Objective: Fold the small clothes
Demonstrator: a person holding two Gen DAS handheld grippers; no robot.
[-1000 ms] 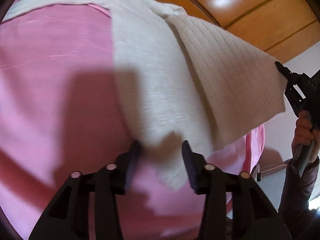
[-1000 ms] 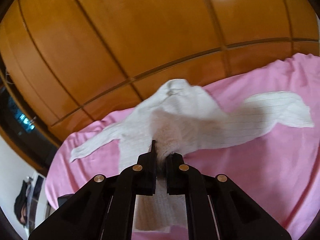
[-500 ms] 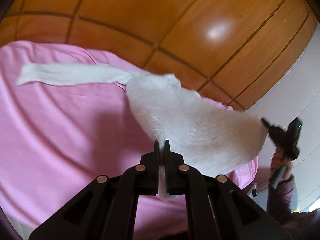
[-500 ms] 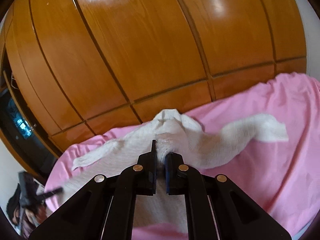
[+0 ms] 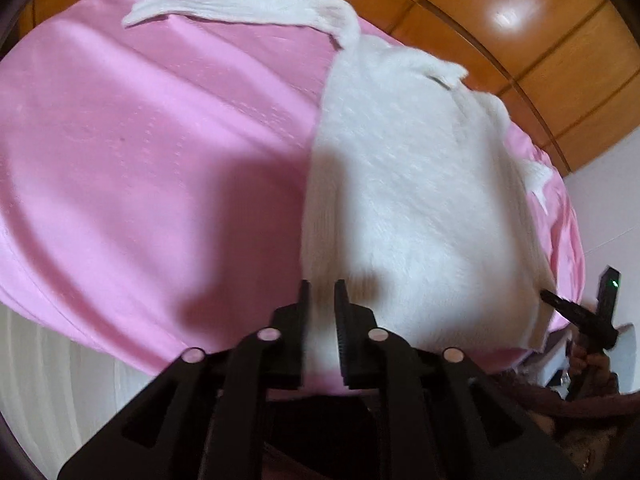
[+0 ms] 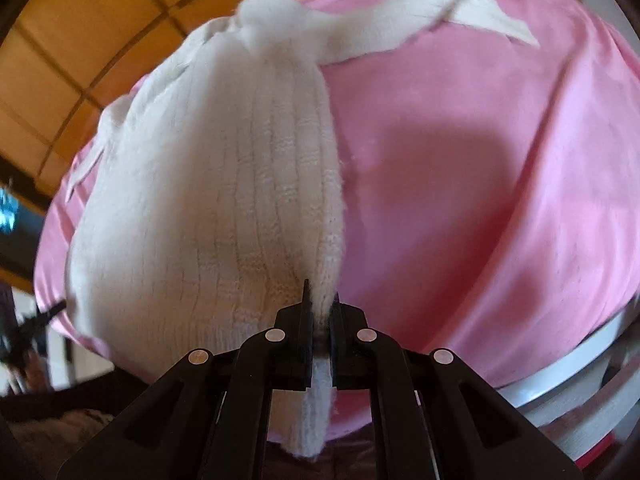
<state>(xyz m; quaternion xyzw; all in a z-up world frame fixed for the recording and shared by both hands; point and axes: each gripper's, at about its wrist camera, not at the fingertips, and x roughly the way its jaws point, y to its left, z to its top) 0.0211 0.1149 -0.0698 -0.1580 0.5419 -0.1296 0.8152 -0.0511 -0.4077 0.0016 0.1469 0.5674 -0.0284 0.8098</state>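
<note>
A white knit sweater (image 5: 400,184) lies spread on the pink bedsheet (image 5: 160,160), one sleeve (image 5: 240,8) stretched out to the far left. My left gripper (image 5: 322,292) hovers at the sweater's near hem. Its jaws are opening, with the hem lying in the gap and the pads off it. In the right wrist view the same sweater (image 6: 224,184) runs away from my right gripper (image 6: 320,300), which is shut on the hem's other corner. A strip of knit hangs down below its jaws. The other sleeve (image 6: 460,12) trails to the far right. The right gripper (image 5: 568,308) also shows at the left view's edge.
Glossy wooden wardrobe panels (image 5: 520,40) stand behind the bed. The sheet's near edge drops to a white bed side (image 5: 60,380) and a pale rim (image 6: 580,380). A white wall (image 5: 608,200) is at the right. A person's hand (image 5: 588,360) holds the right gripper.
Both grippers dropped toward the bed with the hem and the sweater body now lies flat. The left jaws closed on the hem, then parted slightly. The right stayed shut.
</note>
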